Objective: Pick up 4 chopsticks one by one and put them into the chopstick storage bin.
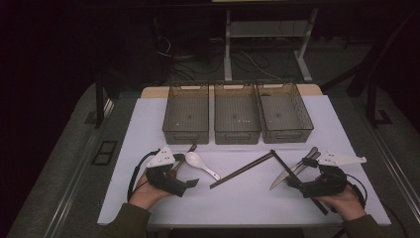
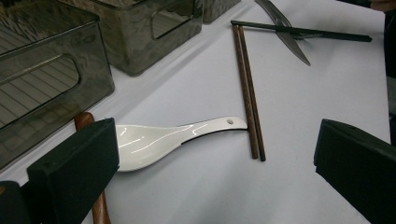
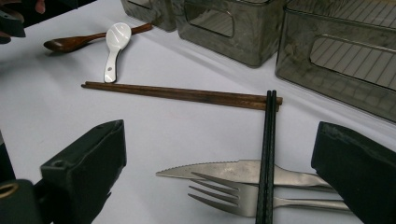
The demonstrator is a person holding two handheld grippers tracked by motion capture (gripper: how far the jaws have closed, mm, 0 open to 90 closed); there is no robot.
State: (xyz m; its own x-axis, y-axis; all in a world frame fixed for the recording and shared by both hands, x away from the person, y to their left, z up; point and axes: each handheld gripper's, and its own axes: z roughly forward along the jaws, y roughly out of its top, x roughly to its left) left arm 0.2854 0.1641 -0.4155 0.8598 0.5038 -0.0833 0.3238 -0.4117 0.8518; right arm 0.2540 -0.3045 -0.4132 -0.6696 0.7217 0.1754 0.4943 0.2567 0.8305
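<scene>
Cutlery lies loose on the white table (image 1: 148, 129). My left gripper (image 1: 185, 173) rests at the front left, open, jaws wide apart and nothing in them. In front of it lie a white ceramic spoon (image 2: 159, 140) and a wooden spoon (image 1: 184, 156) whose handle passes under the left jaw. Brown chopsticks (image 1: 242, 169) lie in the middle. My right gripper (image 1: 297, 172) sits at the front right, open too. Between its jaws lie a steel knife (image 3: 224, 170) and a fork (image 3: 224, 198), with black chopsticks (image 3: 268, 154) across both. The pads touch none of them.
Three translucent grey bins (image 1: 185, 114) (image 1: 236, 114) (image 1: 285, 111) stand side by side at the back of the table, all without contents. The table's front edge runs just below both hands. Dark floor with table legs and cables lies beyond.
</scene>
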